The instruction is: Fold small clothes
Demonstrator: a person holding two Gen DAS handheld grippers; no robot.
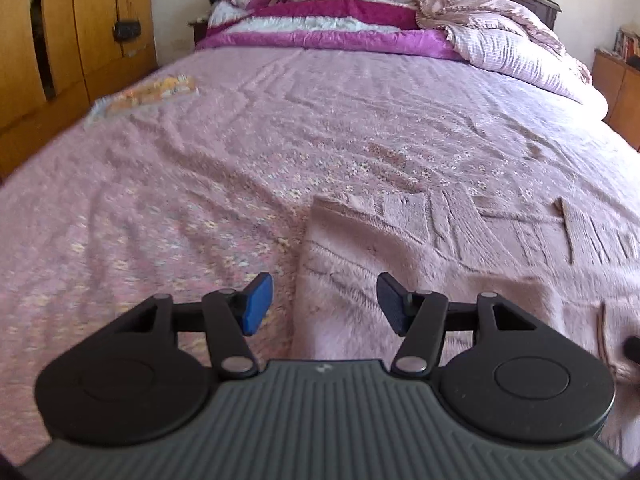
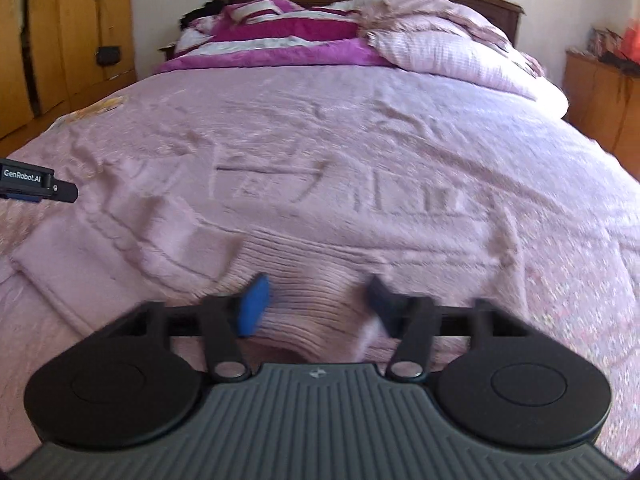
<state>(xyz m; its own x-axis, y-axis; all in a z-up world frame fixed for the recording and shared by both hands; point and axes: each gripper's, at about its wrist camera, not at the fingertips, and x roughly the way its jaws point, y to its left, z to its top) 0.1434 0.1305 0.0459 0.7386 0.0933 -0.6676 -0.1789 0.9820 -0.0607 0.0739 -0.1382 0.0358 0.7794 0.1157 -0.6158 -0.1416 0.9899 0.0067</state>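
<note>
One pink knitted garment (image 1: pixel 440 264) lies spread flat on the near part of the bed (image 1: pixel 240 152), on a pink flowered bedspread of nearly the same colour; its cable-knit body and one sleeve (image 2: pixel 80 264) show in the right wrist view, with a ribbed hem (image 2: pixel 312 300) nearest that camera. Two grippers are in use. The left gripper (image 1: pixel 325 304) has its two pads well apart and nothing between them; it hangs over the garment's left edge, and whether it touches the knit cannot be told. The right gripper (image 2: pixel 316 304) is blurred; its pads stand apart on either side of the raised ribbed hem, which lies between them, but they do not visibly press on it. At the head of the bed one heap of quilts (image 1: pixel 360 12) is piled. One small flat printed item (image 1: pixel 148 94) lies near the bed's left edge, well apart from the garment.
</note>
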